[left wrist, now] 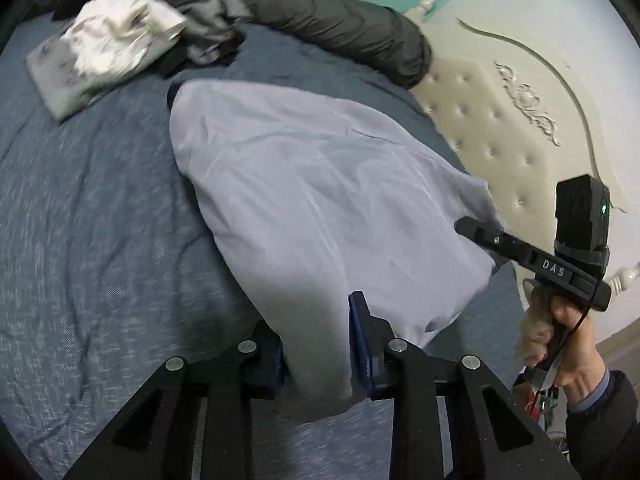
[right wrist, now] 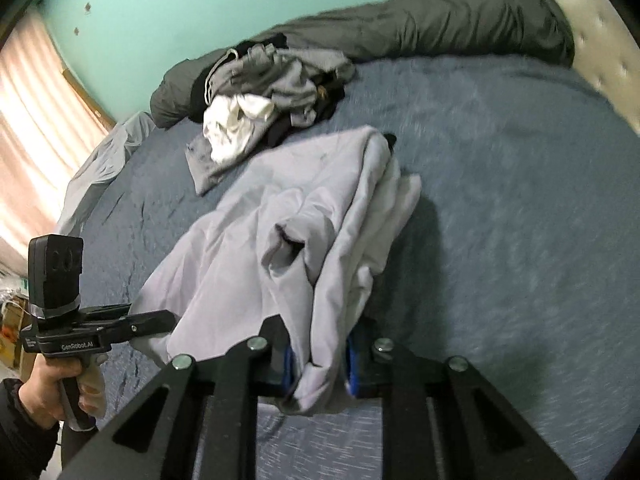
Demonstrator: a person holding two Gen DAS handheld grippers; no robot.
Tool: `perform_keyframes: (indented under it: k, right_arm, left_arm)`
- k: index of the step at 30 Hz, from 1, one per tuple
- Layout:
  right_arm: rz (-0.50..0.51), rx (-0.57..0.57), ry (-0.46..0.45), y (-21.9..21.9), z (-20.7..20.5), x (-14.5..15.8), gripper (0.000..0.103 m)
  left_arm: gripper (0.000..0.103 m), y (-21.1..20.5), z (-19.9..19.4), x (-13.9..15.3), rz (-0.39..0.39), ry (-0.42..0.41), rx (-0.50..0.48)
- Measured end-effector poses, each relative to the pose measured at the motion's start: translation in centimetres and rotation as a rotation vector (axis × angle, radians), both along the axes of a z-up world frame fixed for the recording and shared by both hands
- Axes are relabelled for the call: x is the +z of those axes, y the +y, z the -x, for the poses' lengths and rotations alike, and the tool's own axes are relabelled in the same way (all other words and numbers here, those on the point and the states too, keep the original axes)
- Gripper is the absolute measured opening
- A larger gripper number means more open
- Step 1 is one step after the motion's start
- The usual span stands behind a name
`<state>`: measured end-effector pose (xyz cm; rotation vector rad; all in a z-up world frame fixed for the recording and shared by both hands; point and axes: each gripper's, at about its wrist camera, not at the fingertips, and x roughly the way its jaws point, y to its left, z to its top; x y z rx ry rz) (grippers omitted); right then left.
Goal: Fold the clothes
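A pale grey garment (left wrist: 312, 184) lies partly lifted off the blue bedspread (left wrist: 88, 216). My left gripper (left wrist: 318, 344) is shut on a bunched near corner of it, blue pads pressing the cloth from both sides. In the right wrist view the same garment (right wrist: 248, 240) hangs in folds, one sleeve opening showing, and my right gripper (right wrist: 320, 364) is shut on another near corner. Each view shows the other gripper held by a hand: the right gripper (left wrist: 466, 227) with its tip buried in the cloth, the left gripper (right wrist: 166, 317) at the garment's left edge.
A heap of grey, black and white clothes (right wrist: 264, 96) lies at the far side of the bed, with a flat folded grey piece (left wrist: 60, 80) beside it. A rolled dark grey duvet (right wrist: 460, 24) runs along the green wall. A padded cream headboard (left wrist: 500, 120) stands on the right.
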<state>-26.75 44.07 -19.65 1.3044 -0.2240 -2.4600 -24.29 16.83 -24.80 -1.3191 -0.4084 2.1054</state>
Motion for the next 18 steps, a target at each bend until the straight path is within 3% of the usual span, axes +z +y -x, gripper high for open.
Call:
perform_keyframes:
  k: [5,18]
  right_arm:
    - [-0.069,-0.002,0.04,1.9,0.6,3.4,0.018]
    - [-0.232,-0.092,0.059,14.3,-0.6,8.1,0.017]
  left_arm:
    - [0.03,2.5,1.1,1.1,-0.031,0.027,-0.026]
    - [0.03,22.6,1.1,1.6,-0.092,0.004,-0.127]
